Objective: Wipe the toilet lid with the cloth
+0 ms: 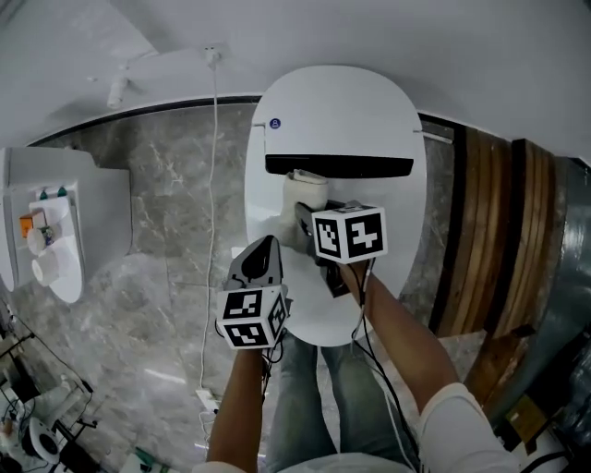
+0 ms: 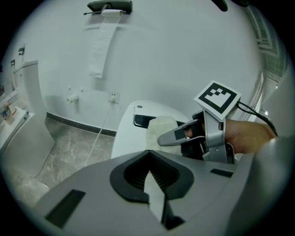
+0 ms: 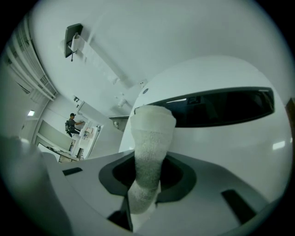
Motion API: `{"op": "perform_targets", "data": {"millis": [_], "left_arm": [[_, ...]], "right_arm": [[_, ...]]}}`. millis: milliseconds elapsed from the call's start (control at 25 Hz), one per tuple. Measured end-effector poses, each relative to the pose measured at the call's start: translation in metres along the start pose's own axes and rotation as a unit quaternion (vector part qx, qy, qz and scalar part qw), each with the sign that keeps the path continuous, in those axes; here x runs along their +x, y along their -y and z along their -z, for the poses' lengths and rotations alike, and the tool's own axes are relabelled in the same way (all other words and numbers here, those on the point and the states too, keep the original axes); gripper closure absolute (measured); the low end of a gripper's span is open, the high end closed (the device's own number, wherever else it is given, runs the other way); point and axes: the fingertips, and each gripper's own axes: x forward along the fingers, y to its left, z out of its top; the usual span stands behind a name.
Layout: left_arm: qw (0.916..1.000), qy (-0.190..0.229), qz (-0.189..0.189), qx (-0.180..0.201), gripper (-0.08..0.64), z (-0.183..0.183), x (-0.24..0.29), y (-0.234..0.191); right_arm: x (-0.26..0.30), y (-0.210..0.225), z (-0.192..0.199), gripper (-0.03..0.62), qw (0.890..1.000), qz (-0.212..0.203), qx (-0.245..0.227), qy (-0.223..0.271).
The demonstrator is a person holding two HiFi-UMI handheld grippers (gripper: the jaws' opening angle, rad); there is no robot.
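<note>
The white toilet lid [image 1: 332, 111] is closed, with a black strip [image 1: 338, 166] across it. My right gripper [image 1: 303, 214] hangs over the lid's middle, shut on a pale rolled cloth [image 1: 305, 189] whose free end points at the strip. In the right gripper view the cloth [image 3: 150, 147] rises from between the jaws of that gripper [image 3: 146, 184], with the lid [image 3: 207, 76] just beyond. My left gripper [image 1: 261, 254] is at the lid's front left edge, shut and empty. The left gripper view looks past its closed jaws at the right gripper [image 2: 184, 134], the cloth [image 2: 159, 129] and the lid [image 2: 131, 136].
A white cable [image 1: 211, 231] runs from a wall socket [image 1: 212, 54] down across the grey marble floor left of the toilet. A white fixture [image 1: 55, 240] with small items stands at far left. Dark wooden slats [image 1: 480, 231] are at the right. A paper holder [image 2: 109, 6] hangs on the wall.
</note>
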Motion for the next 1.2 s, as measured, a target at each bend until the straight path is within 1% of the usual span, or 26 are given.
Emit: {"op": "perform_targets", "data": {"millis": [240,440,520,640,760,840,920,1040,1200], "left_arm": [[0.9986,-0.017,0.049,0.012,0.549,0.010,0.034,0.073],[0.9941,-0.028,0.097,0.039,0.549,0.018,0.057,0.135],[0.9923,-0.030,0.109,0.049,0.549,0.020,0.063,0.154],[0.9909,-0.031,0.120,0.053,0.549,0.020,0.067,0.172],[0.9906,-0.028,0.123,0.053,0.549,0.019,0.064,0.177],[0.9912,-0.025,0.119,0.052,0.549,0.021,0.058,0.171],[0.9925,-0.023,0.108,0.054,0.549,0.024,0.049,0.156],[0.9955,-0.020,0.079,0.049,0.549,0.029,0.032,0.118],[0.9993,-0.010,0.029,0.020,0.549,0.034,0.000,0.056]], "right_arm": [[-0.067,0.094,0.011,0.494,0.998,0.045,0.029,0.013],[-0.121,0.176,0.027,0.495,0.992,0.100,0.071,0.031],[-0.136,0.198,0.032,0.495,0.989,0.115,0.083,0.035],[-0.146,0.214,0.037,0.494,0.987,0.126,0.094,0.041],[-0.149,0.216,0.036,0.494,0.986,0.129,0.098,0.047],[-0.150,0.210,0.034,0.495,0.985,0.139,0.085,0.048],[-0.150,0.195,0.033,0.495,0.987,0.139,0.067,0.049],[-0.134,0.151,0.032,0.495,0.992,0.104,0.050,0.045],[-0.093,0.072,0.039,0.495,0.998,0.042,0.030,0.023]]}}
